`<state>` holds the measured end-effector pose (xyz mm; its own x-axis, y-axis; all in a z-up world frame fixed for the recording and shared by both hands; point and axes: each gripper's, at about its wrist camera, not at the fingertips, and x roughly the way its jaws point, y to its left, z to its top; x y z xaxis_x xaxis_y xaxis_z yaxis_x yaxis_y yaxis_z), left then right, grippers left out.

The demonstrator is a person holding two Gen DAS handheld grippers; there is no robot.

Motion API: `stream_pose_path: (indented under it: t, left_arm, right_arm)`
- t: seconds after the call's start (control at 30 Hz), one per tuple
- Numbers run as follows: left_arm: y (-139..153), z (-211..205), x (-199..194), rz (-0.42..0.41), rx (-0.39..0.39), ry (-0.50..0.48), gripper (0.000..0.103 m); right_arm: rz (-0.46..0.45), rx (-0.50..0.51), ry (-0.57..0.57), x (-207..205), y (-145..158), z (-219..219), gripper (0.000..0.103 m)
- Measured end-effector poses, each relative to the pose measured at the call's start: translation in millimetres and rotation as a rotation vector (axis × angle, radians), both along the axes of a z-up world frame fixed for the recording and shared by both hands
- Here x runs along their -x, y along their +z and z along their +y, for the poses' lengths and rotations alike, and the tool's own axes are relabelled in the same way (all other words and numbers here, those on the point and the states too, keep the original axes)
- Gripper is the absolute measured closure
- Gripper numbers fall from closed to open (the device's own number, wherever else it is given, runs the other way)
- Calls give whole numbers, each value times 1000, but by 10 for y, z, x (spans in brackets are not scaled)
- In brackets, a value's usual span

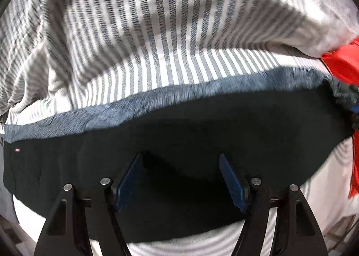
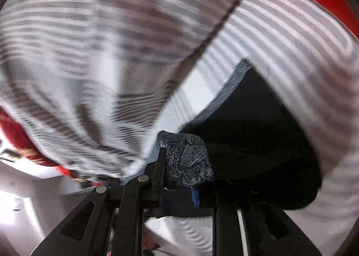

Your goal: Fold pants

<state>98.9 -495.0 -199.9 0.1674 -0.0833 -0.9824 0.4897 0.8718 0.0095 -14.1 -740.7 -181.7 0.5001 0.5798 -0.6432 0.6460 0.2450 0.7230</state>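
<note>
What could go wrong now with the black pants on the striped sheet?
1. The left tongs are open over the black pants and grip nothing, so only one side is held; the fold may go crooked.
2. The right tongs are shut on the bunched grey waistband; that thick wad might slip out.
3. The loose striped sheet lies close and could be caught.

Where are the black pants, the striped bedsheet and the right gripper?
black pants [image 1: 202, 134]: left wrist view, dark main panel.
striped bedsheet [image 1: 157, 42]: left wrist view, rumpled middle.
right gripper [image 2: 179, 177]: right wrist view, fingers clamping the waistband.
</note>
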Motion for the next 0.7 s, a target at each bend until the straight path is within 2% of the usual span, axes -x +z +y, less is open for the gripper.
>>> stream_pose_path:
  t: [0.07,0.13,0.2,0.23,0.27,0.37,0.47,0.5,0.6,0.7]
  left_arm:
    - [-75,-56,-59,2,-23,8,31]
    - [-84,-74,-92,9,-30,16,31]
    - [-31,-65,-93,10,-26,21,31]
    - [7,-49,-97,7,-26,20,31]
    - [37,-29,-105,1,-30,19,31]
    - [106,90,-113,-7,-44,28,31]
    - [90,183,-131,-15,-64,39,31]
    - [33,222,-163,-12,-73,44,31]
    - [-53,269,-123,2,-79,70,31]
    - [-112,250,-74,-6,-81,71,31]
  right_arm:
    - [80,40,16,-89,-125,-65,75]
    - [106,23,-10,-99,-147,-130,70]
    - [103,51,-27,-74,-33,-189,45]
    - [95,93,-27,-64,56,-220,20]
    - [74,141,-32,-48,188,-271,17]
    - [94,234,-44,12,427,-361,17]
    - [58,227,-25,2,521,-316,18]
    - [56,257,20,-87,535,-241,19]
    - [86,362,152,-333,483,-24,32]
    - [157,420,271,-411,237,225,38]
